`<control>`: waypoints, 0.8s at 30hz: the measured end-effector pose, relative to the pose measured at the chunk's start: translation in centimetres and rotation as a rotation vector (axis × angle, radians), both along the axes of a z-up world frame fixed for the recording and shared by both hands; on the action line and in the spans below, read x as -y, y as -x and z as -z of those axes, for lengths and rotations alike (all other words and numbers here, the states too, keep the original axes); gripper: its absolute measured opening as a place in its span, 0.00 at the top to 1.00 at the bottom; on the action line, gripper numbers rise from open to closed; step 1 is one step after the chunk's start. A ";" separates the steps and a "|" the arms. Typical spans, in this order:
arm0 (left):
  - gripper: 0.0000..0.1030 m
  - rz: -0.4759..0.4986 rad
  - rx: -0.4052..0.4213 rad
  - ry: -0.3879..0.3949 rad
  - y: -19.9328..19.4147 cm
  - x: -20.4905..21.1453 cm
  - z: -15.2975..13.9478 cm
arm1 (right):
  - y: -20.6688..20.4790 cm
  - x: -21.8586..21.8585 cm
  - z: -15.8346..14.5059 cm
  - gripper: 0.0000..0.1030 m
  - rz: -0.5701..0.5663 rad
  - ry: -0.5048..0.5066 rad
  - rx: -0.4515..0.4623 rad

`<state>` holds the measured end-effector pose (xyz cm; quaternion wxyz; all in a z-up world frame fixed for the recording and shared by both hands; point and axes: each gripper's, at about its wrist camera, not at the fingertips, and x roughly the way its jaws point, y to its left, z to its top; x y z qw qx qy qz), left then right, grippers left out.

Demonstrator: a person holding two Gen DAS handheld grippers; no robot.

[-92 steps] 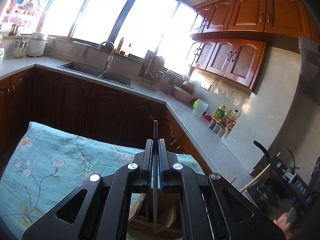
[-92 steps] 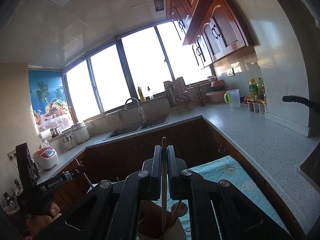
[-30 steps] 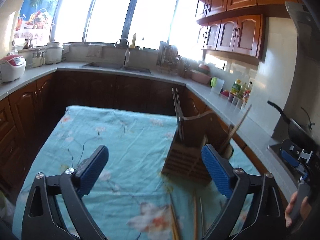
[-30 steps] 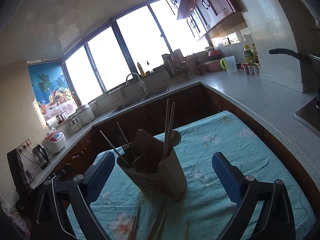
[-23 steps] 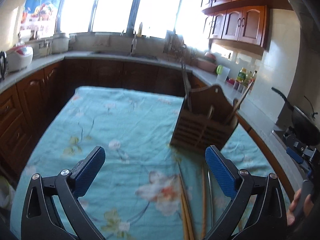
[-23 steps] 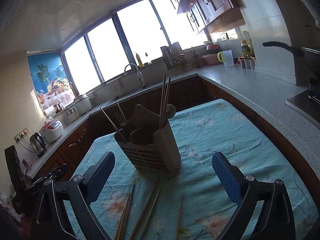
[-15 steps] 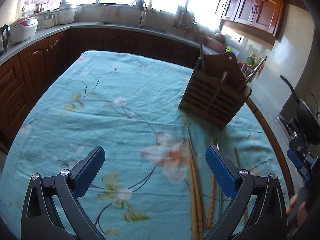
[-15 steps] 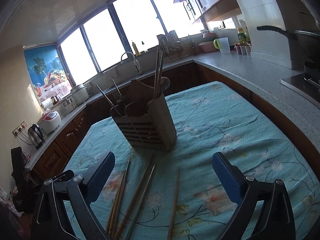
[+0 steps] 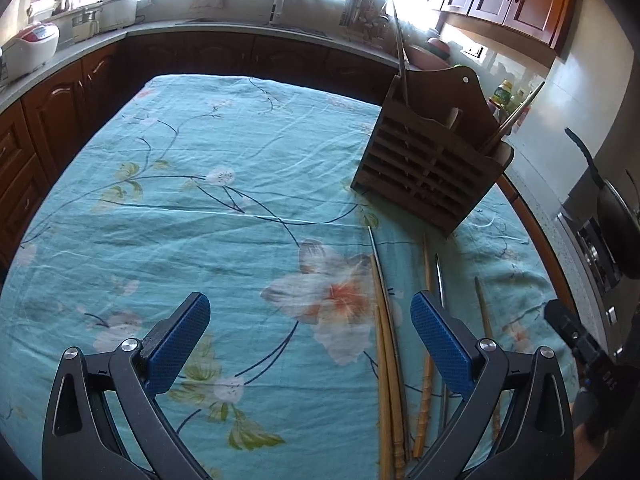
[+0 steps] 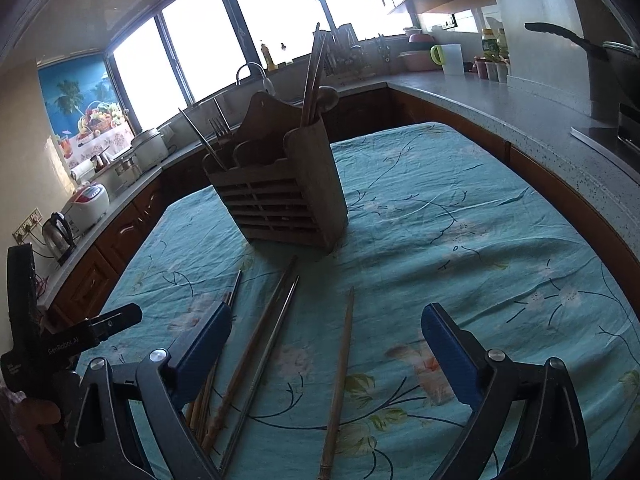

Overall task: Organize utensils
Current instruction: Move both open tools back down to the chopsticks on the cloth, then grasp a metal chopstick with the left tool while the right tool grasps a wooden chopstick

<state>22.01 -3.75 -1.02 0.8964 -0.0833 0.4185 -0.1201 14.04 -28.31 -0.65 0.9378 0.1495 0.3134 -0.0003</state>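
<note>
The left claw (image 9: 306, 334) hangs released over the table (image 9: 168, 184), its blue pads (image 9: 440, 340) spread wide with nothing between them. The right claw (image 10: 326, 340) is likewise spread wide and empty above the same teal flowered cloth.

The wooden utensil holder (image 10: 280, 192) stands upright toward the far side of the table. In the right wrist view it carries two tall chopsticks (image 10: 314, 76) and a ladle-like spoon (image 10: 327, 98) in its right compartment, and a fork (image 10: 218, 130) plus a thin metal stick (image 10: 198, 138) on its left side.

Loose chopsticks (image 10: 340, 372) lie on the cloth near the holder's front, running near to far. The right wrist view shows a single wooden one apart to the right, a wooden and a metal one (image 10: 264, 364) side by side in the middle, and a bunch on the left partly hidden behind the right claw's left finger, so the full count cannot be told. In the left wrist view, at least five sticks (image 9: 384, 344) lie between and beside its right pad, which covers part of them.

Around the table run counters with a rice cooker (image 10: 86, 204), a kettle (image 10: 60, 236), a sink tap (image 10: 256, 76) and a black pan (image 9: 616, 216).
</note>
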 end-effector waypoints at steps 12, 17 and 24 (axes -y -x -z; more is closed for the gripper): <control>0.34 0.117 -0.077 -0.008 -4.6 3.6 1.2 | -3.0 -0.1 3.1 0.39 -0.011 0.009 -0.138; 0.40 0.155 -0.113 -0.029 -6.8 5.4 1.9 | -4.1 0.2 3.9 0.48 -0.008 0.016 -0.173; 0.62 0.220 -0.166 -0.087 -9.1 8.2 3.7 | -6.2 0.3 5.1 0.64 0.001 0.052 -0.237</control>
